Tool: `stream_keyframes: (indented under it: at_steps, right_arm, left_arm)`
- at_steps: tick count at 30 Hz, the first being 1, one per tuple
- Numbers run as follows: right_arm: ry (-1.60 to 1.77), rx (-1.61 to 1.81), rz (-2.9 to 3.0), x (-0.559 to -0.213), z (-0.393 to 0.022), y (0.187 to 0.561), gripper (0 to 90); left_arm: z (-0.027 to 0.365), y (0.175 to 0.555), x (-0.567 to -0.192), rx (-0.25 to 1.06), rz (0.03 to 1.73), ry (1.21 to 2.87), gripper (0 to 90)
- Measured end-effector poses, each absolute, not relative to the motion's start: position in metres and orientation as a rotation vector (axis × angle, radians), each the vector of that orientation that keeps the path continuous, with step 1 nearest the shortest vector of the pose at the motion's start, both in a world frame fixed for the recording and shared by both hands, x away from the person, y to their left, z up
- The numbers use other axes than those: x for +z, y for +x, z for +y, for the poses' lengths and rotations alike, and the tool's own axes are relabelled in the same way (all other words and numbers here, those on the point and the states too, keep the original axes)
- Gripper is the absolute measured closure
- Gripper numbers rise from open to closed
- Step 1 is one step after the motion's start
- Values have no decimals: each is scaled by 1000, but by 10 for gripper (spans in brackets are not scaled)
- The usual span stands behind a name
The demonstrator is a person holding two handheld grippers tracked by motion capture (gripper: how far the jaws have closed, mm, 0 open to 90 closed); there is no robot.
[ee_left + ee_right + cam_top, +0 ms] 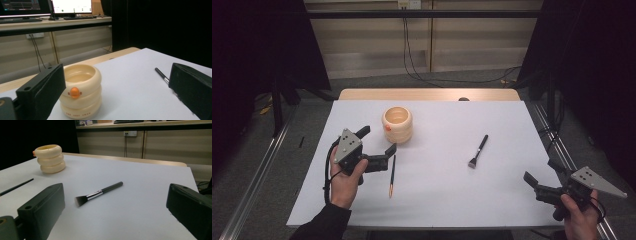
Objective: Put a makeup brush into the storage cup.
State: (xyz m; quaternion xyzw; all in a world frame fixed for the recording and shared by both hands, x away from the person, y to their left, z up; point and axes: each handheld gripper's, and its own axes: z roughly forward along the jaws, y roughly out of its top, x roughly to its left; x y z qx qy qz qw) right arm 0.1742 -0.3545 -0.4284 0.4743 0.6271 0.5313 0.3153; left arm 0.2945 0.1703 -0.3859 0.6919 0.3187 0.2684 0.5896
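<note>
1. Fingers of the left gripper [377, 141] stand wide apart with nothing between them; the person's left hand [346, 179] holds it at about 8 o'clock on the counter [437, 200].
2. Cup [397, 124], cream and built of three stacked rings with a small orange knob on its side, stands upright at about 11 o'clock, just beyond the left gripper and apart from it.
3. In the left gripper view the cup [81, 91] sits near the left finger [41, 91], partly behind it, with the opening facing up.
4. Pencil [392, 175], dark with an orange tip, lies flat on the counter just right of the left gripper, running from 12 to 6 o'clock.
5. Brush [478, 151] lies flat at about 3 o'clock, bristles toward the person, handle pointing away at roughly 1 o'clock, well apart from the cup.
6. Fingers of the right gripper [542, 176] are spread wide and empty; the right hand [579, 217] holds it at about 4 o'clock, by the counter's edge.
7. In the right gripper view the brush [98, 193] lies ahead between the two fingers, touching neither, with the cup [50, 158] farther off at 10 o'clock.
</note>
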Motion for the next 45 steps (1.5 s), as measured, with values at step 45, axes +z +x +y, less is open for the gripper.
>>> stream_keyframes:
  at_steps: [45]
  right_arm:
    - [1253,1424,1656,-429,-353,176,15]
  left_arm:
    - [145,336,-397,274,1078,2172,72]
